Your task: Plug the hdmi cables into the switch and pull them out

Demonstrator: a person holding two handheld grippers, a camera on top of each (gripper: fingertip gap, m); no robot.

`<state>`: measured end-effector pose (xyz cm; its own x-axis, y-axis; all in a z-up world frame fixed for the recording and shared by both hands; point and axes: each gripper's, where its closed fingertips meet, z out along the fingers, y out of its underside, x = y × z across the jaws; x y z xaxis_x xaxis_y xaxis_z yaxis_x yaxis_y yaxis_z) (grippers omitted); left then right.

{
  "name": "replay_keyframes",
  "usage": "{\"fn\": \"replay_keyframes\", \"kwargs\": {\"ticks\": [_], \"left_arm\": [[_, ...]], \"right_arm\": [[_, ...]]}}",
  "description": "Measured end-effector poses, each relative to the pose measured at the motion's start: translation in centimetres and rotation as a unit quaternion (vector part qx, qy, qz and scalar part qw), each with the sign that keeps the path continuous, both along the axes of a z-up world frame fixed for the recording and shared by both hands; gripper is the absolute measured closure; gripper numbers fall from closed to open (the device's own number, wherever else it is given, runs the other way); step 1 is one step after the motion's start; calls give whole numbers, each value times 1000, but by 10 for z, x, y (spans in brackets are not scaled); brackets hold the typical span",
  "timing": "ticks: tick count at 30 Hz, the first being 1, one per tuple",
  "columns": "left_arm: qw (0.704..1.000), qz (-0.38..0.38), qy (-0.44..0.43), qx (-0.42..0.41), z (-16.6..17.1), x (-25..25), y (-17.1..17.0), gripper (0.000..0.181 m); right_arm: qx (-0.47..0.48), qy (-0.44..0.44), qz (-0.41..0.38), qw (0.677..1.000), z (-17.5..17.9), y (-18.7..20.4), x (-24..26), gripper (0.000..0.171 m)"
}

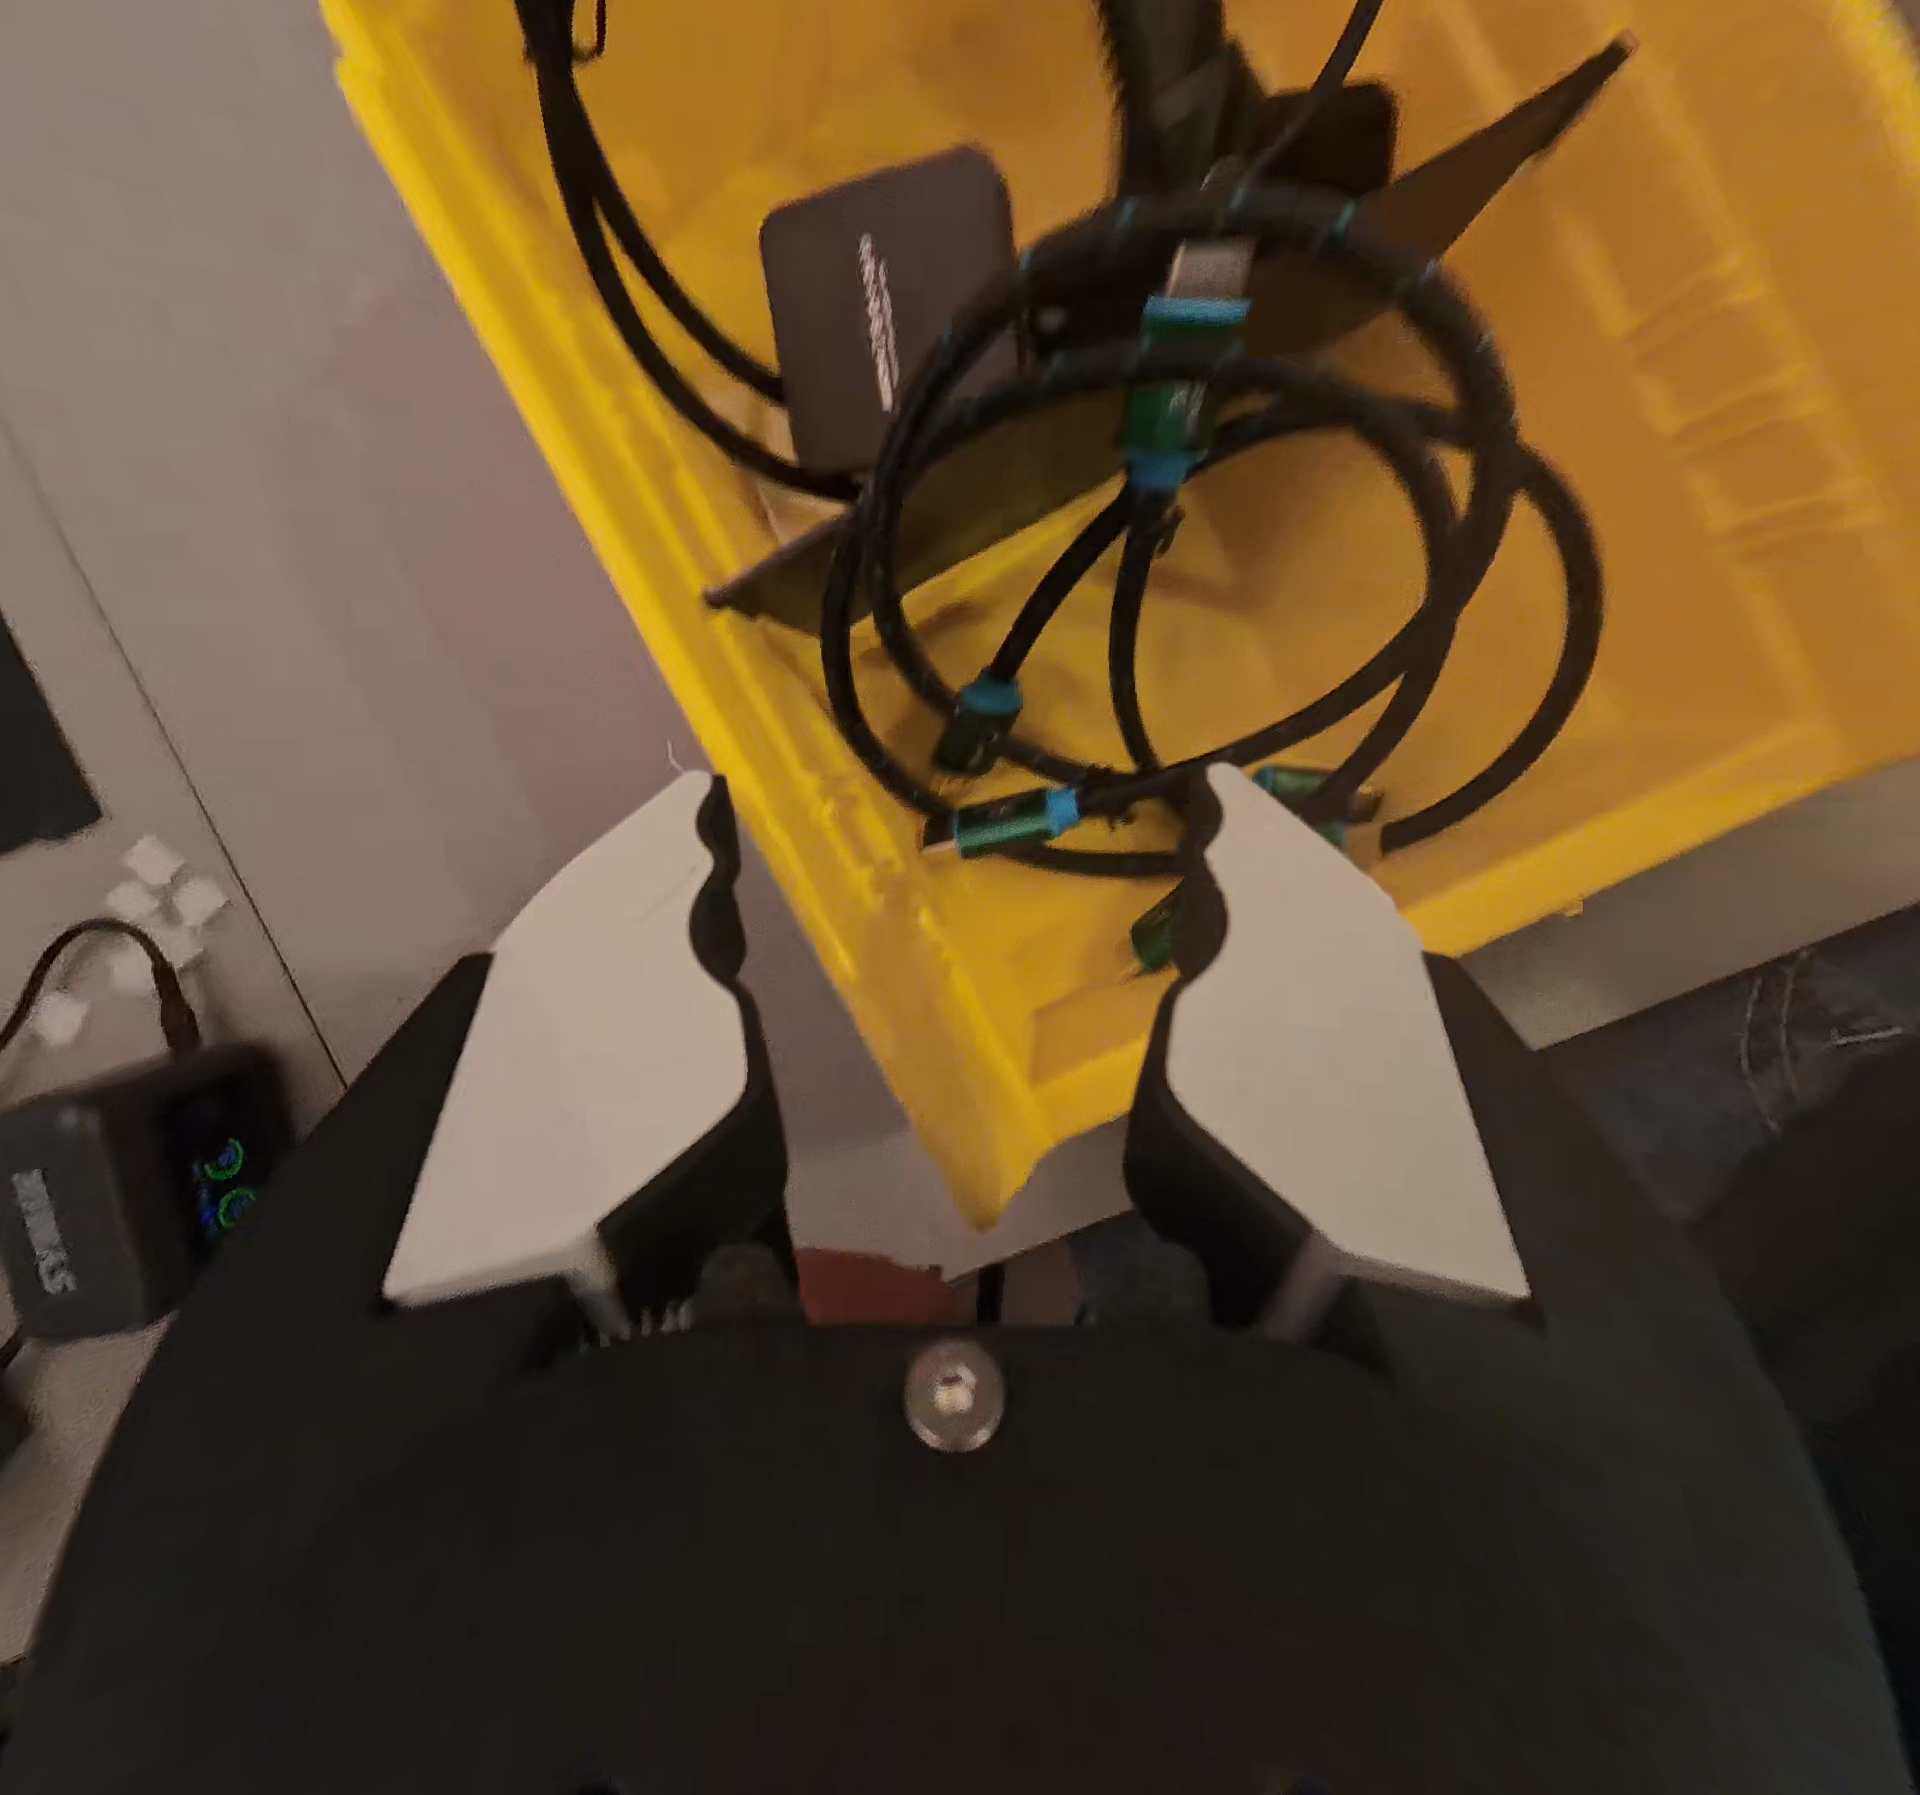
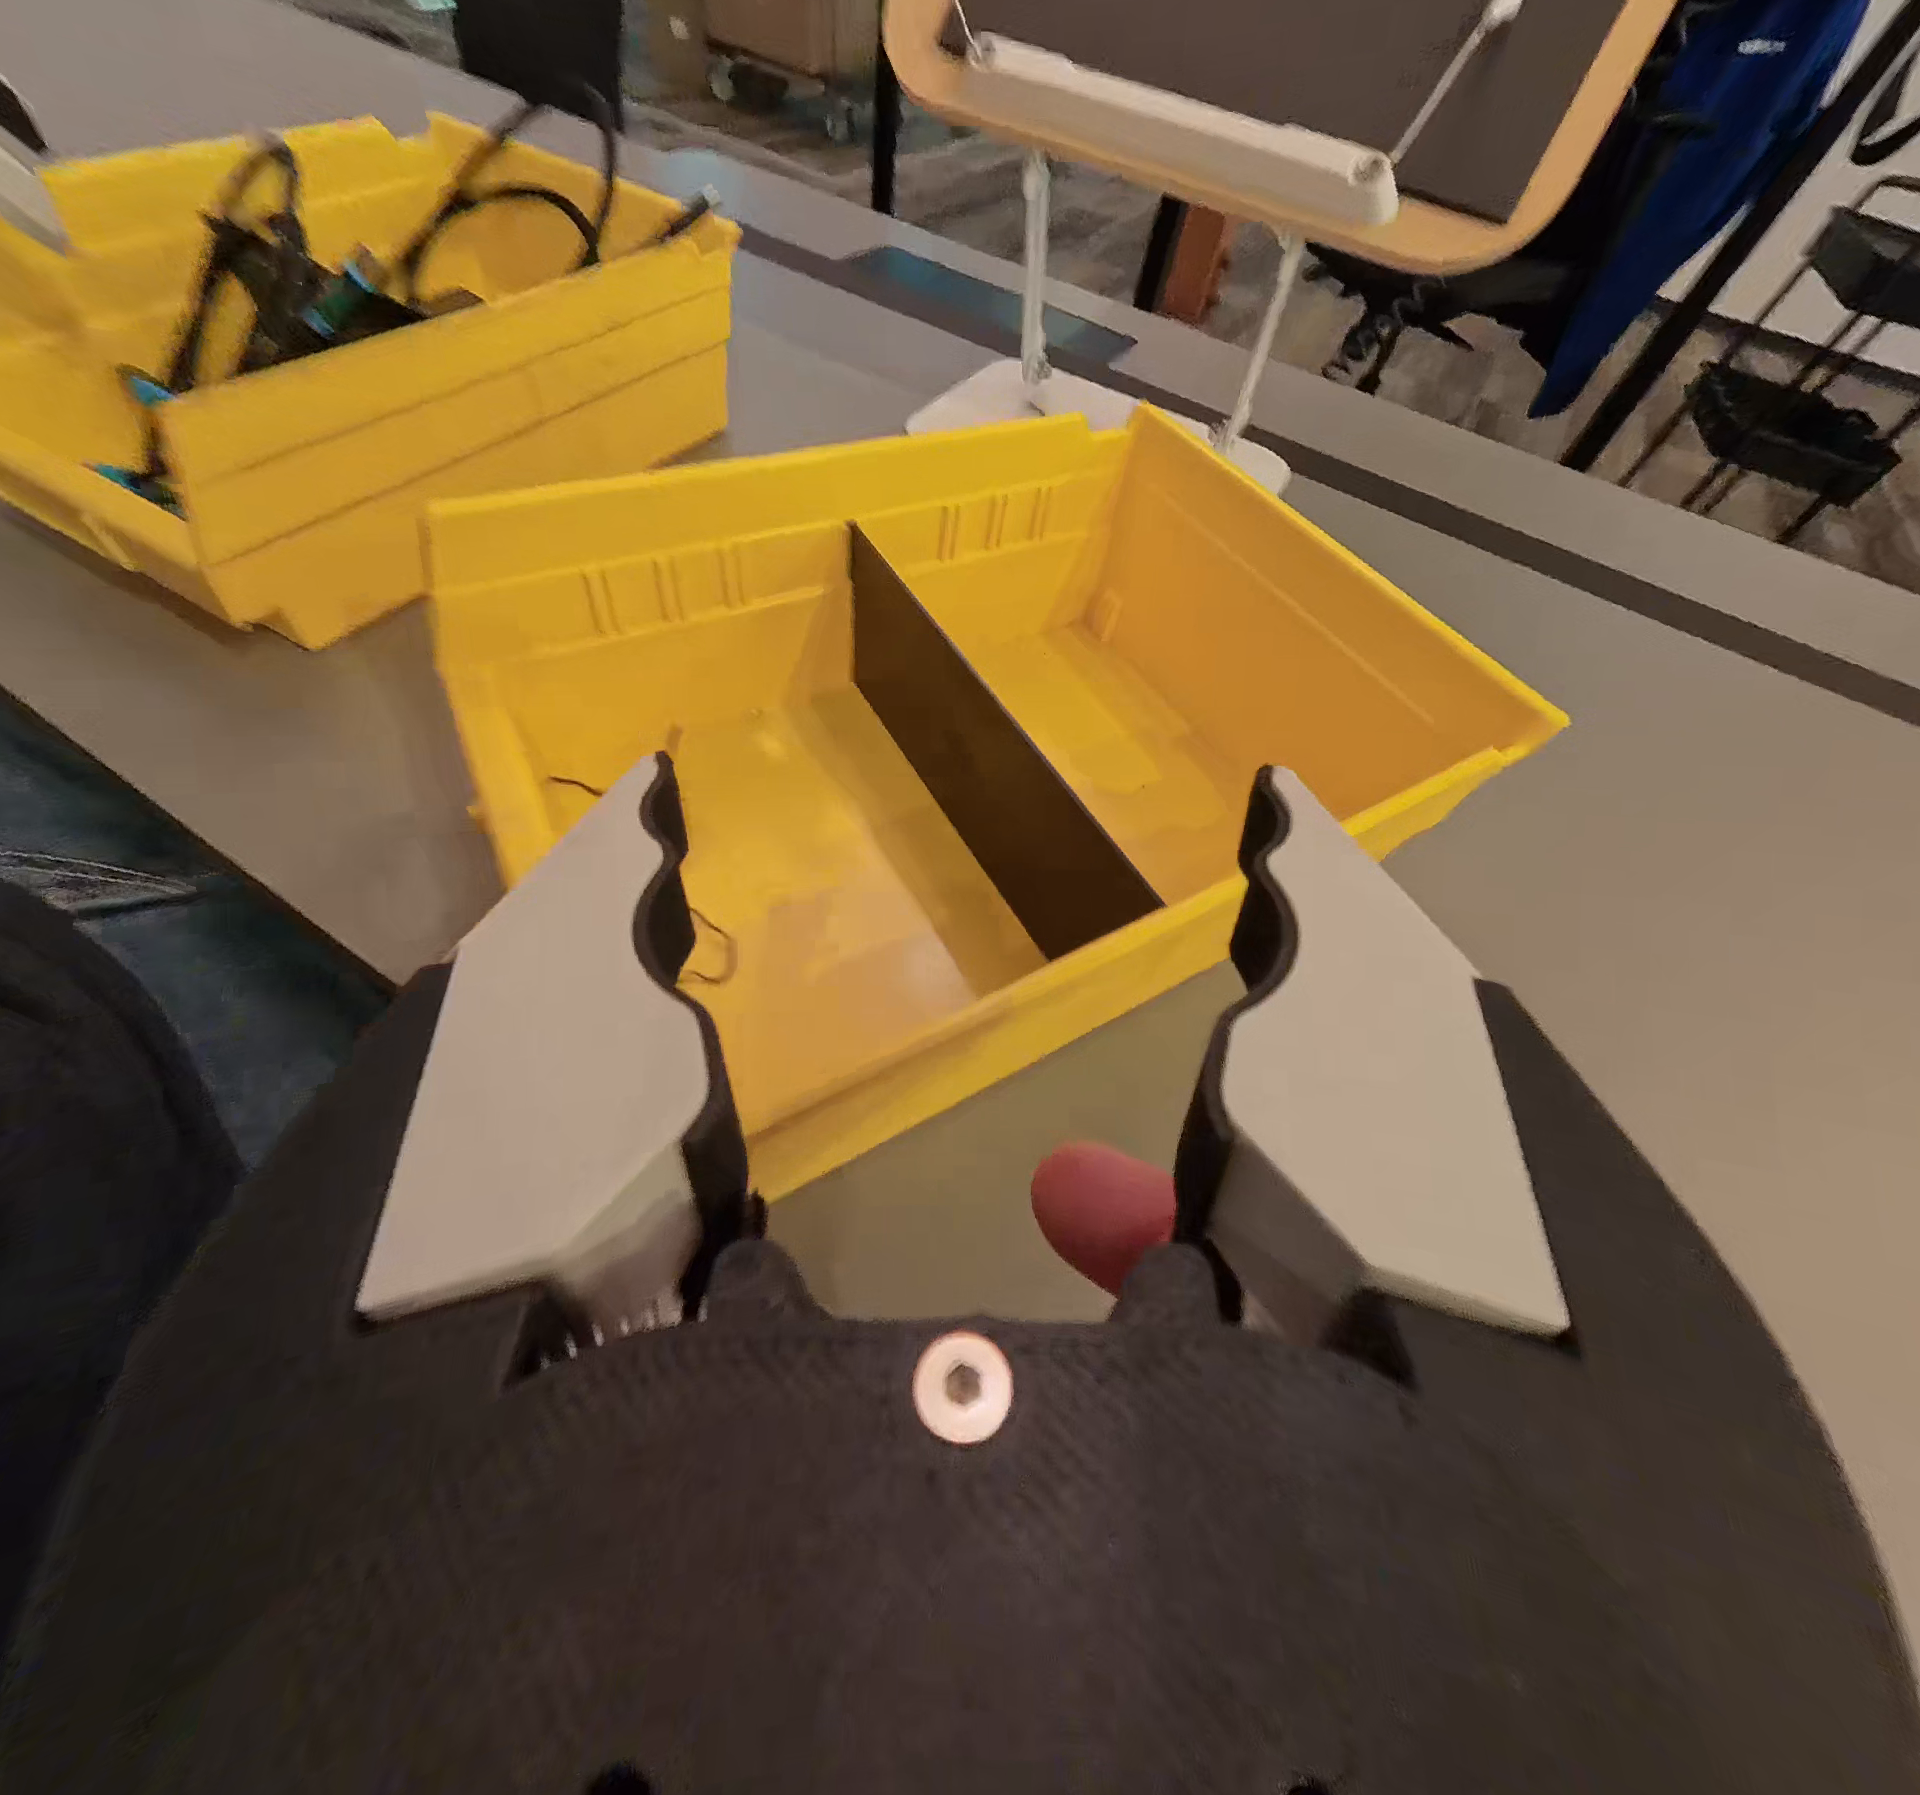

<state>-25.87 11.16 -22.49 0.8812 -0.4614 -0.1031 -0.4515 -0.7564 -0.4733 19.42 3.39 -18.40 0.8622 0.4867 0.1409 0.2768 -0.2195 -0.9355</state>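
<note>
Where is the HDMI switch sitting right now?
In the left wrist view the switch, a dark flat box, lies inside the yellow bin, left of the coiled black cables and just beyond the dark divider.

White print runs along one edge of the flat dark switch (image 1: 883,311), which lies inside the yellow bin (image 1: 1662,395) beside the black divider. It is too blurred to make out. Outside that bin, off its left wall and nearer the camera, a dark box-shaped device (image 1: 114,1195) carries bold white lettering on its side and a small display with glowing green rings. In the right wrist view, far to the right of the bin, a hanging blue garment (image 2: 1756,83) bears a small white mark, unreadable.
</note>
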Motion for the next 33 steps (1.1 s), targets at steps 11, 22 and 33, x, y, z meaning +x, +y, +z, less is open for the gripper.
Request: {"fn": "replay_keyframes", "kwargs": {"ticks": [11,22,33], "left_arm": [[998,35,17,-52,-50,-26,-23,103],[996,52,-4,-72,-70,-39,-23,163],[995,72,-29,-66,-70,-46,-22,170]], "right_arm": [[-33,-99,1,995,-55,-11,-17,63],[8,-136,-78,988,-55,11,39,112],[-9,-116,-100,988,-51,-4,56,77]]}}
